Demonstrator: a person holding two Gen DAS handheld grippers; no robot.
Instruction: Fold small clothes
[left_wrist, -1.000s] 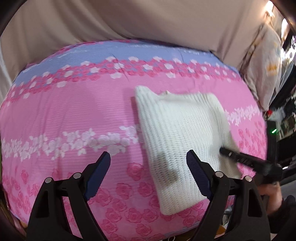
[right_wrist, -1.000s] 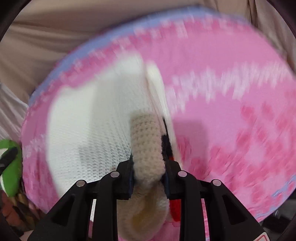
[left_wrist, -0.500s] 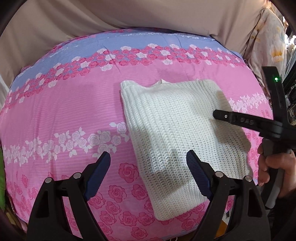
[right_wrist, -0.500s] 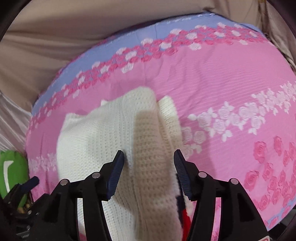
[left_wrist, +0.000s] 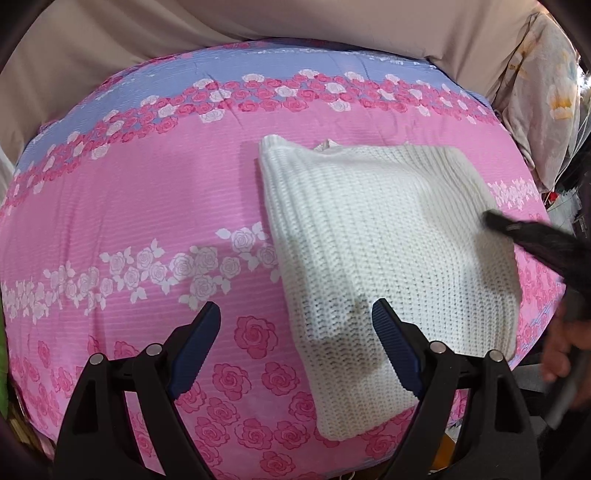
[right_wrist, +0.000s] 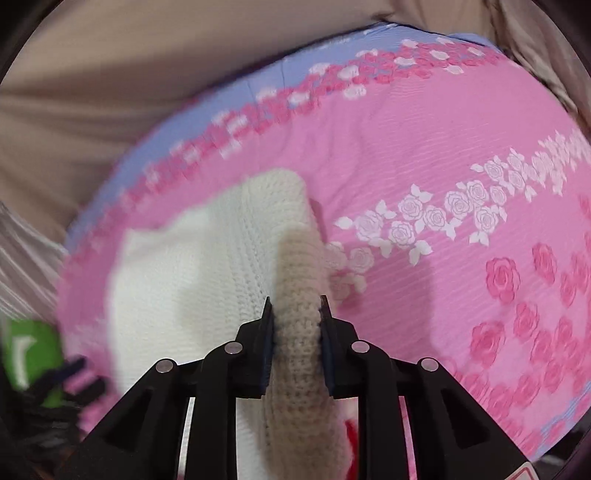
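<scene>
A white knitted sweater (left_wrist: 384, 251) lies folded on the pink flowered bedspread (left_wrist: 147, 206). My left gripper (left_wrist: 295, 332) is open and empty, hovering over the sweater's near left edge. My right gripper (right_wrist: 295, 314) is shut on the sweater's right edge (right_wrist: 295, 288), pinching a thick fold of knit between its pads. In the left wrist view the right gripper (left_wrist: 532, 240) shows as a blurred black shape at the sweater's right side. The rest of the sweater (right_wrist: 192, 266) spreads to the left in the right wrist view.
Beige fabric (left_wrist: 258, 22) lies behind the bedspread. A floral pillow (left_wrist: 546, 103) stands at the far right. A green object (right_wrist: 29, 354) sits beyond the bed's left edge in the right wrist view. The bed's near edge (left_wrist: 369, 469) is close under the left gripper.
My right gripper was shut on the sweater's edge, opened half a second ago, and has now shut on the edge again. My left gripper stayed open above the bed.
</scene>
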